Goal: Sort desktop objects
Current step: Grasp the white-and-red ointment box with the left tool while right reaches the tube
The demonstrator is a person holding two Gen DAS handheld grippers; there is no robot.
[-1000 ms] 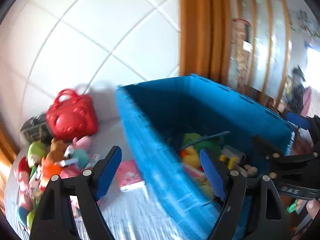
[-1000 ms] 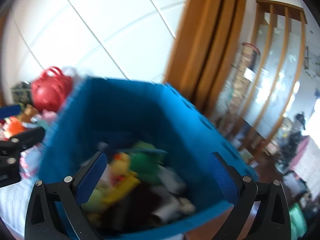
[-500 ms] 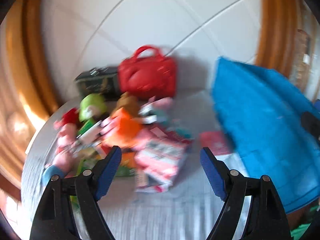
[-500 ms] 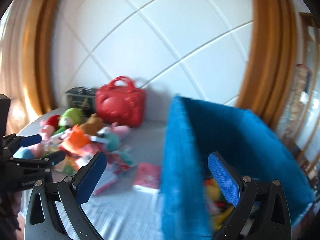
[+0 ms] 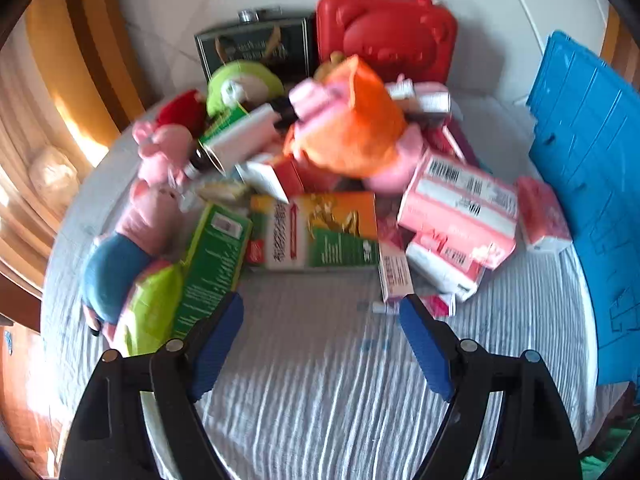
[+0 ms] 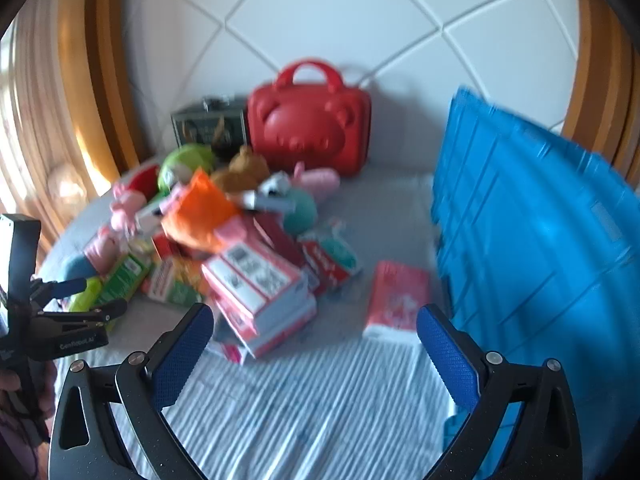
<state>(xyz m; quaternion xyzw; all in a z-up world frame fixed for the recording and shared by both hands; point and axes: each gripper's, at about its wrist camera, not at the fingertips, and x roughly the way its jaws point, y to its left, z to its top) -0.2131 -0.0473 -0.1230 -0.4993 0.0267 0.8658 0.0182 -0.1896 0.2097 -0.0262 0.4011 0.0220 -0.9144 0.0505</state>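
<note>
Both views swung off the blue bin (image 6: 532, 248) interior onto the toy-and-box pile (image 5: 320, 184). Left gripper (image 5: 322, 336) jaws wide, empty, over striped cloth (image 5: 320, 400) just short of the pile; right gripper (image 6: 314, 344) likewise. Right view alone shows the left gripper's body, lettering blurred. Box labels unreadable. One red bear case (image 5: 386, 28), one dark tin (image 5: 256, 48), at the back wall.
</note>
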